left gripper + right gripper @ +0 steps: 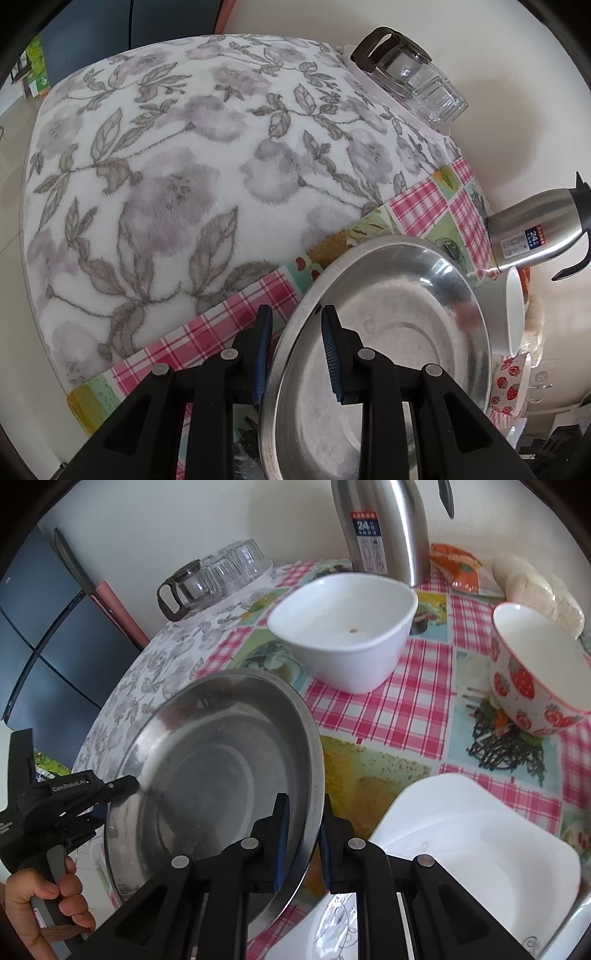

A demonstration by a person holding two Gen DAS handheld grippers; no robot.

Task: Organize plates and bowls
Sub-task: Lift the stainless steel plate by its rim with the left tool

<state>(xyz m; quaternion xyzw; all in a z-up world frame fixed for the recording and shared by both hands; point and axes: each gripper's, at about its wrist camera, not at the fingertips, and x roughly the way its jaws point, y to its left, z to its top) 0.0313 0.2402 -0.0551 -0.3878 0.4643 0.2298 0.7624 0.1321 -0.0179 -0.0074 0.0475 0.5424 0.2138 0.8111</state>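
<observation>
A round steel plate point(388, 332) point(221, 771) is held tilted above the table between both grippers. My left gripper point(295, 350) straddles its left rim, one finger inside and one outside; it also shows in the right wrist view point(110, 794). My right gripper point(303, 842) straddles the right rim the same way. Both look closed on the rim. A white bowl point(343, 627) and a strawberry bowl point(535, 672) stand behind. White square plates point(480, 845) lie at the front right.
A steel thermos jug point(380, 524) point(535, 232) stands at the back by the wall. Upturned glasses and a glass pot point(210, 576) point(410, 74) sit on a floral cloth point(166, 166). Snack bags point(458, 565) lie at the back right.
</observation>
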